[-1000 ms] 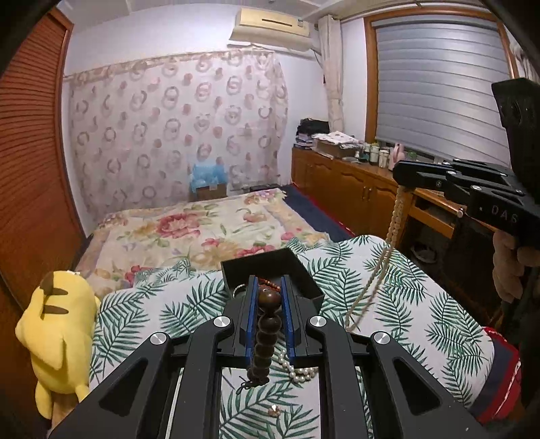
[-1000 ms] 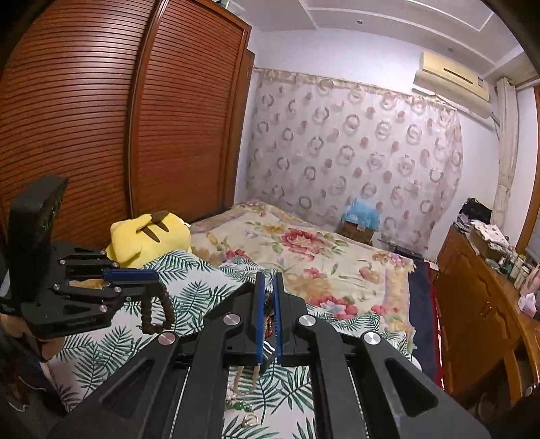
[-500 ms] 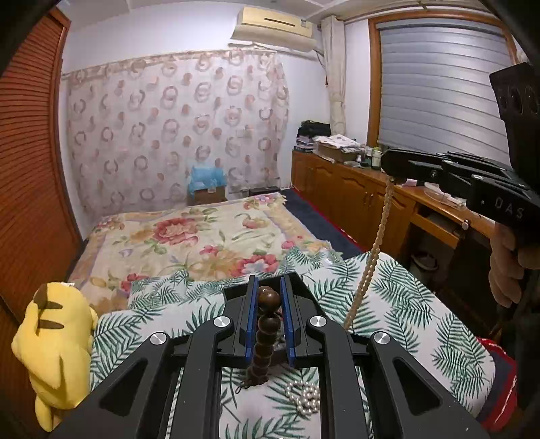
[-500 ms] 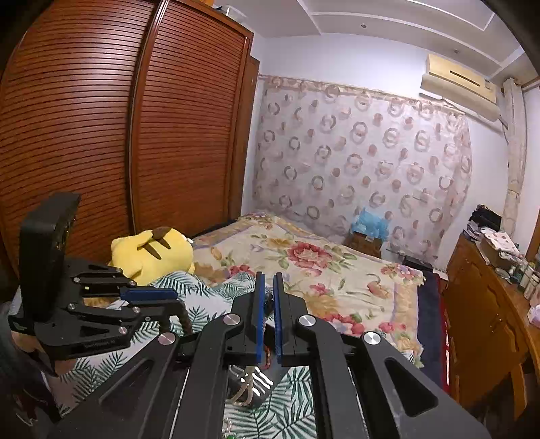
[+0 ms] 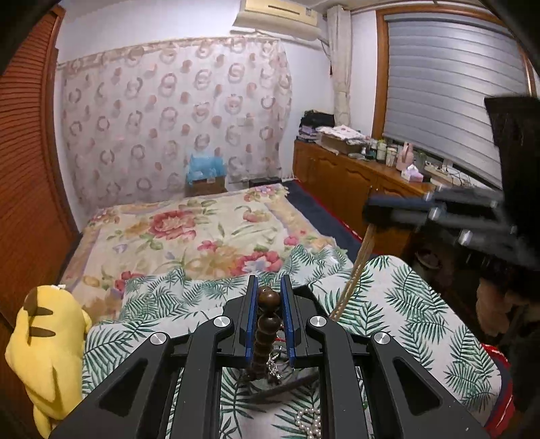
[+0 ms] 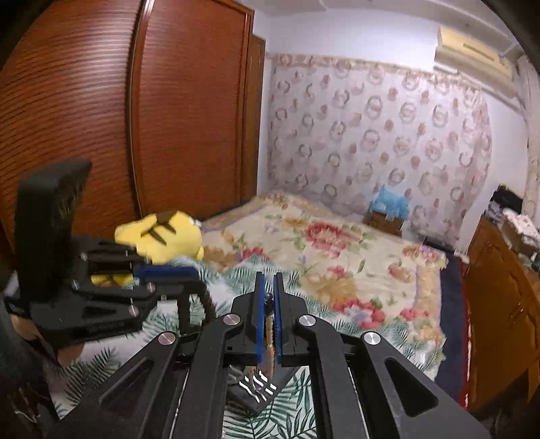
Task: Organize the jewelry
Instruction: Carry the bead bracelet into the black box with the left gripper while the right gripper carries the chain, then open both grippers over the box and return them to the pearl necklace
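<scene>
- No legible text, brand, number or sign anywhere in either view.
- Faint raised marking on the side plate of the left gripper (image 6: 162, 272), just below the yellow plush toy (image 6: 162, 233), too blurred to read.
- Air conditioner (image 5: 276, 13) above the patterned curtain (image 5: 175, 121): front panel without readable lettering.

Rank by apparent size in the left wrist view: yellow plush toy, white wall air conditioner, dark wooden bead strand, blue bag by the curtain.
1. Yellow plush toy, though nearness inflates it.
2. White wall air conditioner.
3 and 4. Dark wooden bead strand and blue bag: too alike to rank.
</scene>
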